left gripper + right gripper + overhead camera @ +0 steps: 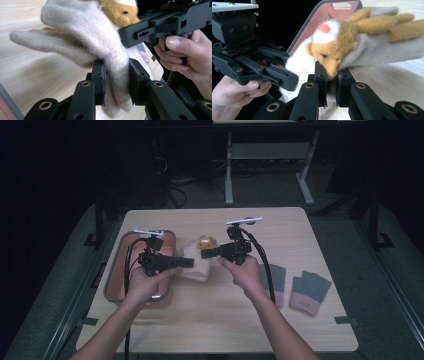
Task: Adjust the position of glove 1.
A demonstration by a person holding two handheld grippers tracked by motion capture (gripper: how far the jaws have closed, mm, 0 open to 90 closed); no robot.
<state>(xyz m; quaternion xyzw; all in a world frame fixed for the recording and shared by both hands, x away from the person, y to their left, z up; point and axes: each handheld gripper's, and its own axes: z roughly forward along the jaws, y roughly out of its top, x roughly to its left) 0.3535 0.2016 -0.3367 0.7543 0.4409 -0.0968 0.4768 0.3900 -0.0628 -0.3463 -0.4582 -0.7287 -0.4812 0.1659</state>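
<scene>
High view showed the left tool (186,263) and right tool (206,253) both clamped on the cream glove (196,263); soft, light, floppy; best pinched by its cuff.

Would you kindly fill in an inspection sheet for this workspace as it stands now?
Surface: light wooden table, on grey flooring.
Job's things: cream fluffy glove with orange fox face, held between both claws, beside pink bin with grey rim.
Clutter: two grey fingerless gloves with pink cuffs, at the table's right.
Grippers: left claw shut on the glove; right claw shut on the glove just under the fox's snout.
Cables: black cable trails from right claw.
Surroundings: dark room, white desk frame behind.
</scene>
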